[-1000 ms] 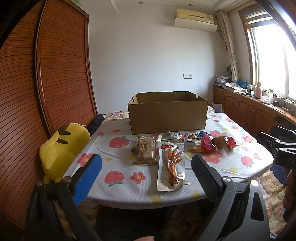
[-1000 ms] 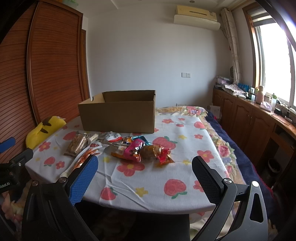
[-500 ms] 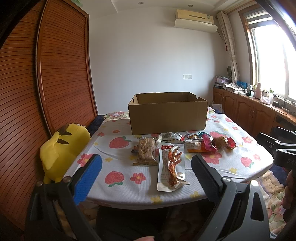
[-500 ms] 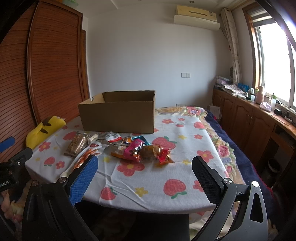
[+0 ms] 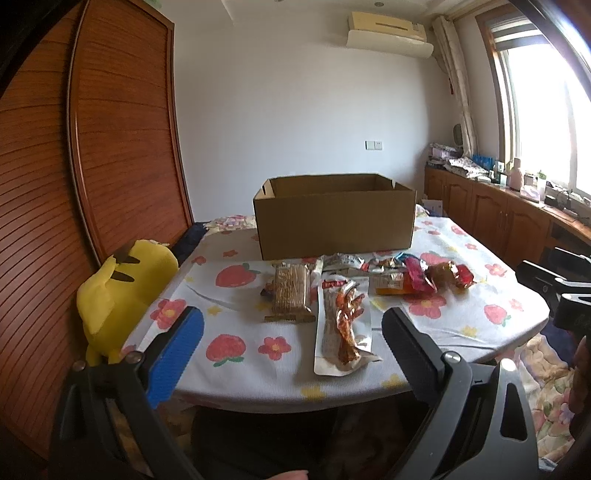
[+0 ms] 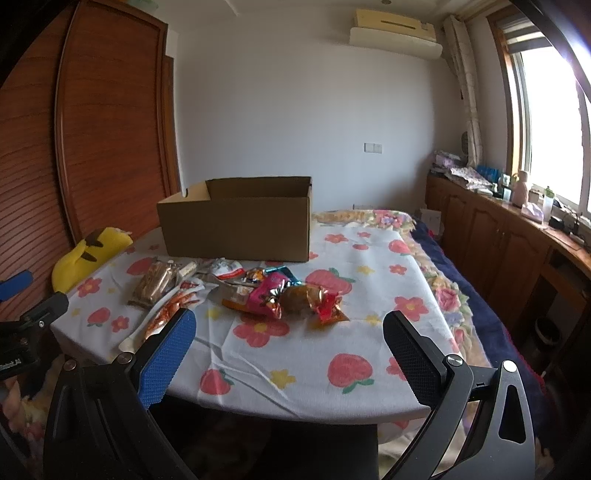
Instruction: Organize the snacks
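Right up front, the left gripper hangs short of the table edge, jaws spread wide and holding nothing, and the right gripper does the same, wide apart and empty, off the near edge of the table with its strawberry-and-flower cloth. Just beyond the left gripper lies a long clear packet with red-orange pieces, its near end close to the table edge. Beside it, to its left, sits a brown cracker pack, lying flat. Further over to the right there's a loose heap: a pink foil packet, a gold-wrapped snack with red ends, an orange-edged wrapper, and a white-and-red pouch behind them, all touching or overlapping. Past the snacks stands the open cardboard box, flaps down, upright on the cloth; its inside floor can't be seen from either view. Off the table's left side, a yellow plush toy leans by the wooden slatted doors. At the back, a white wall with an air conditioner high up.
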Available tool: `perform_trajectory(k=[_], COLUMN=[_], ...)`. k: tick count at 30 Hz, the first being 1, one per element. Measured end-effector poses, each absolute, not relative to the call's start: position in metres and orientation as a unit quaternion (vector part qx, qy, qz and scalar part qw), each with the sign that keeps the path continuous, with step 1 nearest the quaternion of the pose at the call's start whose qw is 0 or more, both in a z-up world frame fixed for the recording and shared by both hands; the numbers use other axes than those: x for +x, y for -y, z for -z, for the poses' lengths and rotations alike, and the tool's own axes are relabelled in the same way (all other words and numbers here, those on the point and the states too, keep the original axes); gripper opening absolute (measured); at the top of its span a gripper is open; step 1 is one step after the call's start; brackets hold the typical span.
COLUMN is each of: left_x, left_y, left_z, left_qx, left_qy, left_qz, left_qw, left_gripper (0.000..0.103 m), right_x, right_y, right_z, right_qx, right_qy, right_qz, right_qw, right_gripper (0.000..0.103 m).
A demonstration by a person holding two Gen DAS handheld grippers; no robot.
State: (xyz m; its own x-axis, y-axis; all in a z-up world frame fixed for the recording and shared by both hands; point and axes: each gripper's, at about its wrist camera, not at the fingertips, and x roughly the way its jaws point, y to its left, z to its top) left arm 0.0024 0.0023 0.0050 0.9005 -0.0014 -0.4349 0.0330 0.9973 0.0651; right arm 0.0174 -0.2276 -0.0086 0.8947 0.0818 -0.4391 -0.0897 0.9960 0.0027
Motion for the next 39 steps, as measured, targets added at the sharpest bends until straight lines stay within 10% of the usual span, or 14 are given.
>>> perform_trajectory(k=[39], left_x=[0.127], left_y=[0.024], left_z=[0.066], left_qx=[0.034], left_qy=[-0.383], left_qz=[0.111], left_qw=[0.916], left_gripper=[0.095], right_x=[0.171], right_y=[0.263], right_z=[0.058], right_qx=[-0.074], right_qy=[-0.35], right_qz=[-0.189], right_qw=[0.915], right_gripper=[0.095])
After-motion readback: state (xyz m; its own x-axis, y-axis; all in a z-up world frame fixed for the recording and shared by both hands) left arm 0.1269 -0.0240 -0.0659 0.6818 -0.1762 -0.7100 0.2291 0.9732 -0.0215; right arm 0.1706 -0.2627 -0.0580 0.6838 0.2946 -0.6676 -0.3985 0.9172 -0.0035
